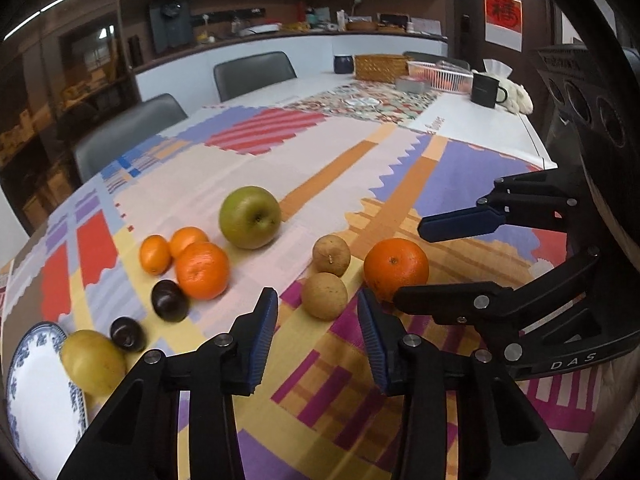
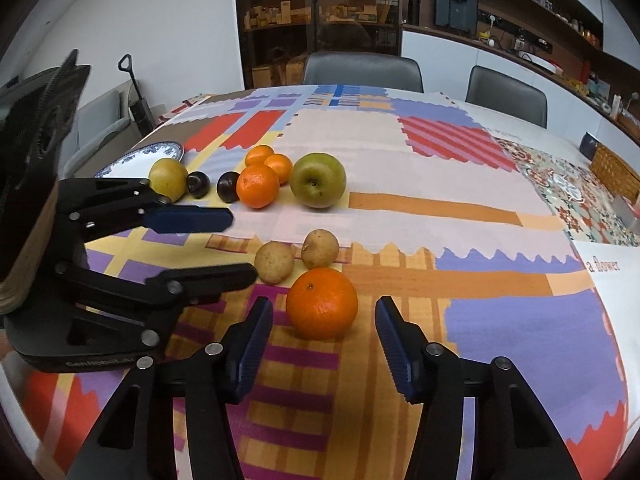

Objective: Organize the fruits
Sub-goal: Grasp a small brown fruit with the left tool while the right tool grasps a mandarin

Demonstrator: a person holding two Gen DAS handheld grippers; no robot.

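Right wrist: right gripper (image 2: pixel 324 344) tilts down, jaws flanking orange (image 2: pixel 321 303).

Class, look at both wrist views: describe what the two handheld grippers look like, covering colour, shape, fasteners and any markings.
Both are black plastic linkage frames joined by silver round-headed pins. Each finger ends in a blue ribbed pad. The left gripper shows pale lettering on its base in the right wrist view, too blurred to read. The right gripper shows "DAS" on its base and round holes in its body. No cables or sleeves show.
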